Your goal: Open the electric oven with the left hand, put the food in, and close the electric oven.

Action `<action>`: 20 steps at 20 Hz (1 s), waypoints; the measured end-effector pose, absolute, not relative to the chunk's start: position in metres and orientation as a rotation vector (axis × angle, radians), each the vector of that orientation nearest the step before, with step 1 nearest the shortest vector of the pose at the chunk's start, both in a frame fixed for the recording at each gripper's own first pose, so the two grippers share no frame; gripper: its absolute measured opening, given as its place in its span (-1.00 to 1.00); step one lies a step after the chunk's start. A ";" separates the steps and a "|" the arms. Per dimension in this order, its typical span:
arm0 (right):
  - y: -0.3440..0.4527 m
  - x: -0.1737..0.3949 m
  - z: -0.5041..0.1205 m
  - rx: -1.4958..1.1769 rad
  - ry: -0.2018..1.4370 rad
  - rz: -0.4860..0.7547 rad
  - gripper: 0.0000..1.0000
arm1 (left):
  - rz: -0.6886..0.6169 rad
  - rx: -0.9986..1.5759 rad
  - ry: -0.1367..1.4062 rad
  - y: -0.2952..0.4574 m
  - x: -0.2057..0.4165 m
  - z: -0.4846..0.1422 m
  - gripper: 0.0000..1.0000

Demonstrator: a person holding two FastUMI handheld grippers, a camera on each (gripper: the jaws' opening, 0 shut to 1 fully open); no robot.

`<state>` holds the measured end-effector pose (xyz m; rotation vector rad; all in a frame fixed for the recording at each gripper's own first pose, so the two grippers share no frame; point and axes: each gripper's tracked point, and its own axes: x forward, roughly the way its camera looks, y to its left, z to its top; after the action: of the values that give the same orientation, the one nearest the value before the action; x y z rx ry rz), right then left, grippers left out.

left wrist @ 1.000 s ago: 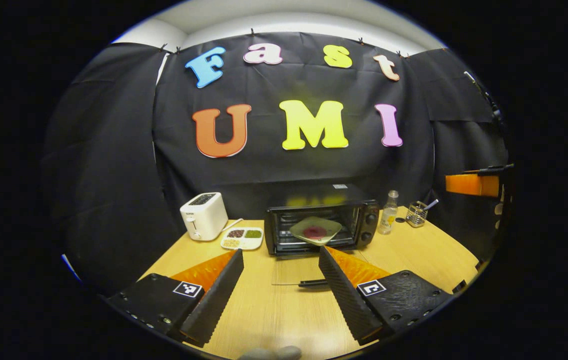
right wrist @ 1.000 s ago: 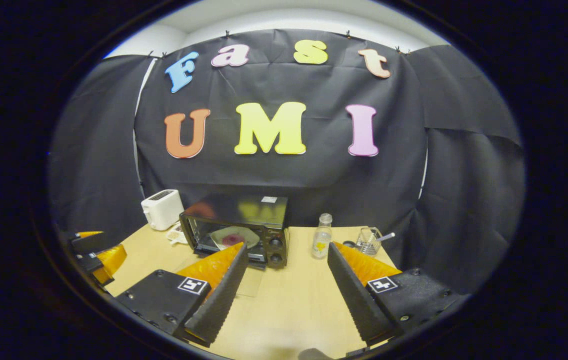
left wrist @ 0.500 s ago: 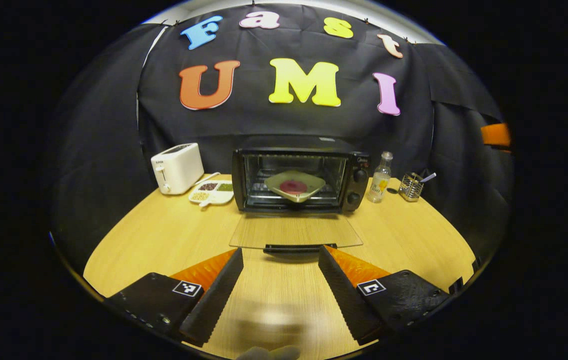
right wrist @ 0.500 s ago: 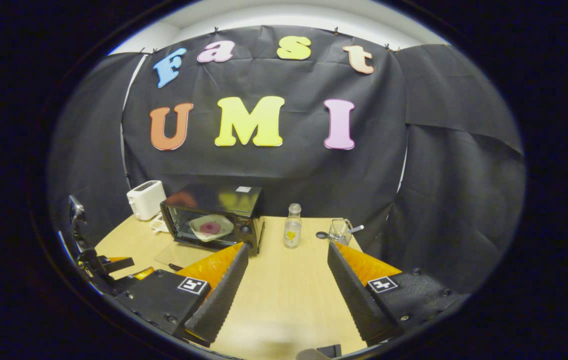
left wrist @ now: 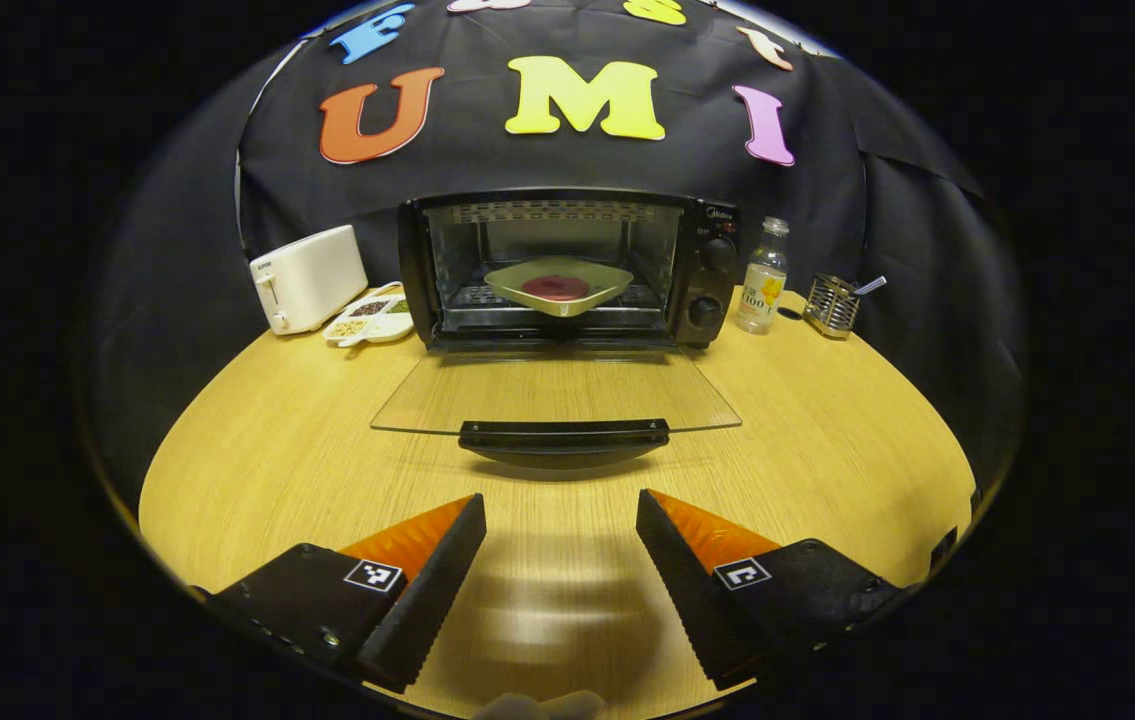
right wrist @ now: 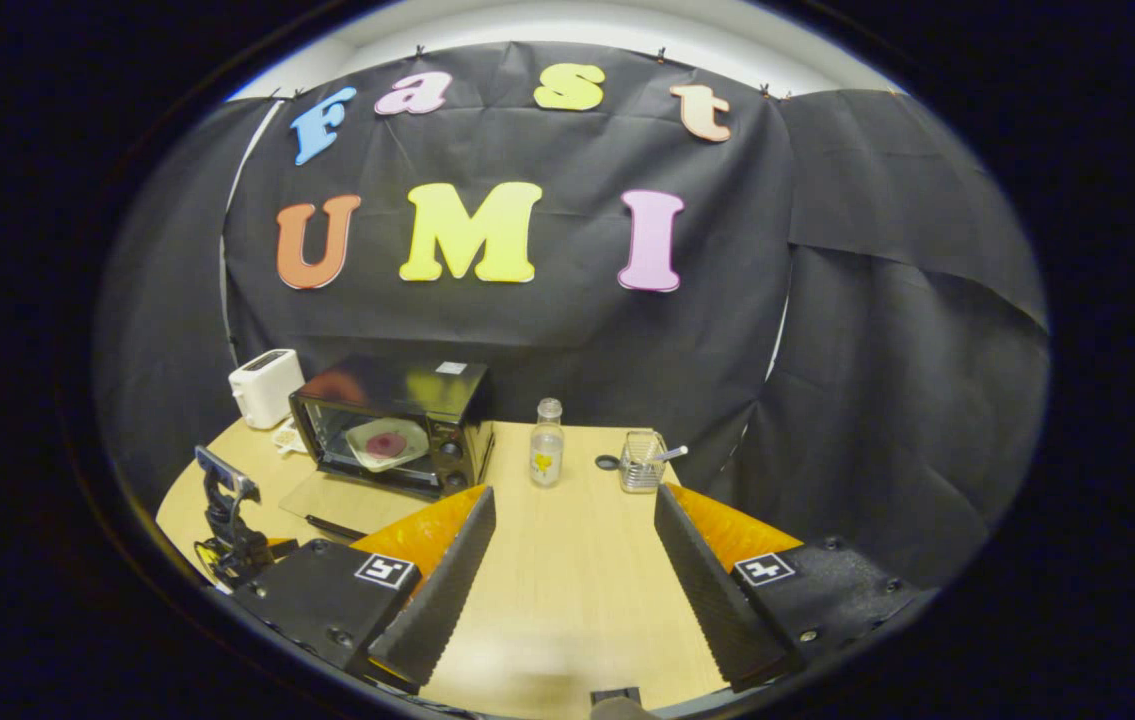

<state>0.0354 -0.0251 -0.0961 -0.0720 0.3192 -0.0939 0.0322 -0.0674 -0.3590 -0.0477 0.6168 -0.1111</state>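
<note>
On the counter my left tongs face the oven, its door lying flat toward me. A plate sits inside on the rack. The toaster and a tray stand left of the oven, a bottle and holder right.

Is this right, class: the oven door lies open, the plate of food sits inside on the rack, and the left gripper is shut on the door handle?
Not quite. The left gripper is open and short of the door handle, touching nothing, as the left gripper view shows. The rest holds: the oven door lies open, and the plate of food sits inside on the rack.
</note>
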 end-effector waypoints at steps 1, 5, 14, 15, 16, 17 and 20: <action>-0.026 0.036 -0.097 -0.074 0.322 -0.098 1.00 | -0.115 -0.048 0.618 -0.069 0.038 -0.364 0.94; -0.032 0.034 -0.094 -0.067 0.325 -0.121 1.00 | -0.116 -0.045 0.641 -0.071 0.050 -0.381 0.94; -0.043 0.033 -0.104 -0.048 0.361 -0.152 1.00 | -0.101 -0.015 0.666 -0.065 0.076 -0.399 0.94; -0.042 0.035 -0.106 -0.048 0.363 -0.150 1.00 | -0.102 -0.016 0.670 -0.065 0.077 -0.398 0.94; -0.044 0.032 -0.105 -0.048 0.363 -0.148 0.94 | -0.102 -0.015 0.671 -0.066 0.077 -0.397 0.96; -0.043 0.034 -0.107 -0.047 0.365 -0.147 0.93 | -0.103 -0.008 0.671 -0.066 0.077 -0.397 0.94; -0.040 0.038 -0.109 -0.030 0.363 -0.139 0.93 | -0.103 -0.012 0.660 -0.065 0.079 -0.387 0.95</action>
<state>0.0381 -0.0400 -0.1091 -0.0299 0.3632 -0.1393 0.0793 -0.0649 -0.3873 -0.0123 0.6597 -0.1029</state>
